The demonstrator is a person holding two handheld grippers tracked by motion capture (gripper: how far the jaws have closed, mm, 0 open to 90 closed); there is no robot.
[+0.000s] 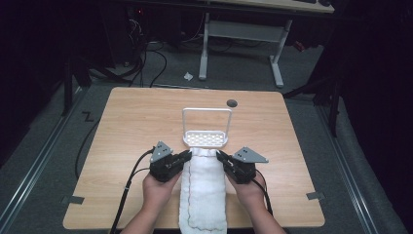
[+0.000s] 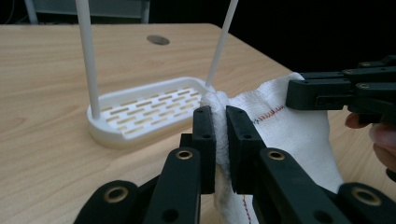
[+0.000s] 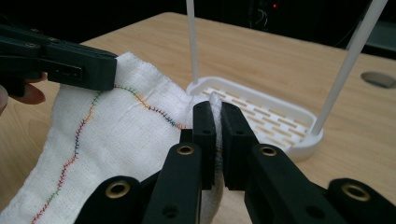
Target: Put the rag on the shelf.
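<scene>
I've got L gripper (image 1: 186, 155) and R gripper (image 1: 220, 156) each pinching a towel (image 1: 203, 192) corner beside rack (image 1: 205, 139); towel's near end cut off.

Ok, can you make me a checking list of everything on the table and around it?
Surface: wooden table, with a round dark hole near the far edge.
Job's things: white towel with coloured stitching, lying lengthwise towards the person; white rack with a slotted base and hoop, just beyond it.
Clutter: nothing seen on the table.
Grippers: left gripper and right gripper each pinch a far corner of the towel, jaws closed on the cloth.
Cables: black cable trails from the left gripper.
Surroundings: dark room, grey floor, another desk's white legs, floor cables.
</scene>
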